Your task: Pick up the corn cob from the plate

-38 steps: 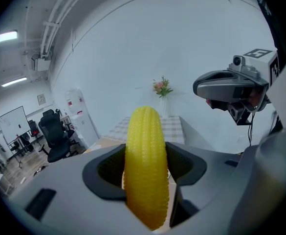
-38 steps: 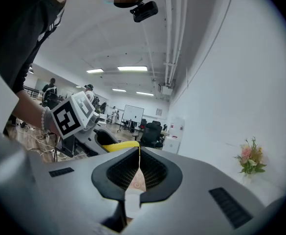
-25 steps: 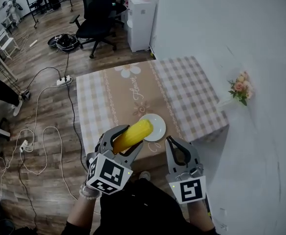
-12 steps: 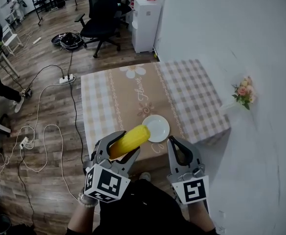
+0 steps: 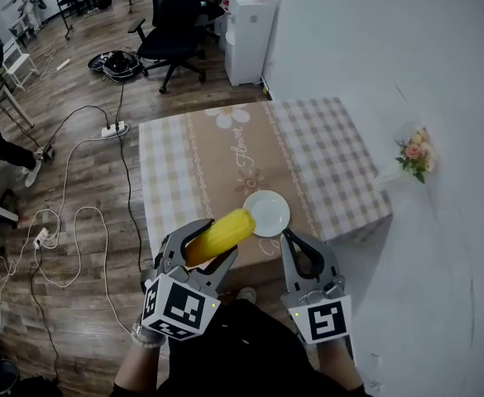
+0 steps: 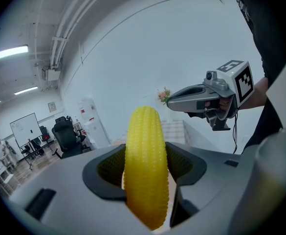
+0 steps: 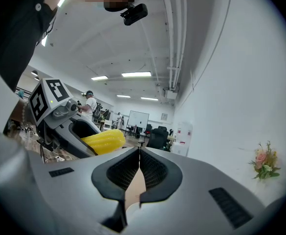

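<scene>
Left gripper (image 5: 206,248) raised, fingers (image 6: 105,170) clamped on corn cob (image 5: 225,230); right gripper (image 5: 291,242) beside it, fingers together, empty.

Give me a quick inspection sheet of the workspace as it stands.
Surface: table with checked cloth, holding only the plate.
Job's things: corn held in the air, off the plate; plate empty.
Clutter: nothing seen.
Tongs: left tongs shut on corn; right tongs shut, empty.
Cables: cords and power strip on the floor left of the table.
Surroundings: chair, white cabinet, flowers on the wall.
</scene>
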Action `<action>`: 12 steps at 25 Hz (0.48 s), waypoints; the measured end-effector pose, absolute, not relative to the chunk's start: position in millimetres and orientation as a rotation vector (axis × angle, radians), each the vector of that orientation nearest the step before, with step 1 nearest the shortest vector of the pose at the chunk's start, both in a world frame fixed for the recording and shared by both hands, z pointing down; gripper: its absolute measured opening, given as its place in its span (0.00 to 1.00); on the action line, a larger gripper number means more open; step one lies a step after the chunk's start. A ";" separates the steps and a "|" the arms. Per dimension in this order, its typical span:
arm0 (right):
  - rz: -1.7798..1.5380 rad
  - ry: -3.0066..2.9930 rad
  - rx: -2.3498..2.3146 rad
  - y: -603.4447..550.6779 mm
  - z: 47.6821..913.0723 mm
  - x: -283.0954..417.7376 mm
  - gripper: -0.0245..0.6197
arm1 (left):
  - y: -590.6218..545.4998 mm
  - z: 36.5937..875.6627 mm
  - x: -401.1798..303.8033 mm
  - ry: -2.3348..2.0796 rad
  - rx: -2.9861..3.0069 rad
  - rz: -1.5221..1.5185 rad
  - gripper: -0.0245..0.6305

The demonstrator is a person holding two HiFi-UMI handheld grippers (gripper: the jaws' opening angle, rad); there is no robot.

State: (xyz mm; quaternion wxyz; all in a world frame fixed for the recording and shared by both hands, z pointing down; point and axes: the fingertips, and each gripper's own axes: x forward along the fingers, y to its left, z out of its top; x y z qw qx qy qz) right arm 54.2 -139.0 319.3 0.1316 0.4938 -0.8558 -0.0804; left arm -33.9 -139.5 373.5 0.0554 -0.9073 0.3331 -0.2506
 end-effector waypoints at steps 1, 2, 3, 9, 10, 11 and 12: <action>-0.234 -2.482 1.433 -138.8 319.5 54.4 0.10 | -139.6 373.7 -33.6 1.010 -2.755 -0.760 0.42; -0.236 -2.480 1.433 -138.6 319.6 54.5 0.10 | -139.6 373.8 -33.4 1.008 -2.756 -0.759 0.42; -0.237 -2.479 1.434 -138.4 319.7 54.4 0.10 | -139.6 374.0 -33.3 1.006 -2.758 -0.758 0.42; -0.242 -2.469 1.429 -137.6 322.2 54.0 0.10 | -139.6 374.7 -31.3 0.989 -2.762 -0.756 0.42; -0.243 -2.470 1.426 -137.7 323.0 53.5 0.10 | -139.5 374.9 -30.7 0.985 -2.764 -0.754 0.42; -0.245 -2.471 1.423 -137.9 323.7 52.8 0.10 | -139.4 375.1 -30.2 0.981 -2.766 -0.751 0.42; -0.245 -2.471 1.422 -138.1 324.2 52.1 0.10 | -139.1 375.0 -29.7 0.977 -2.769 -0.749 0.42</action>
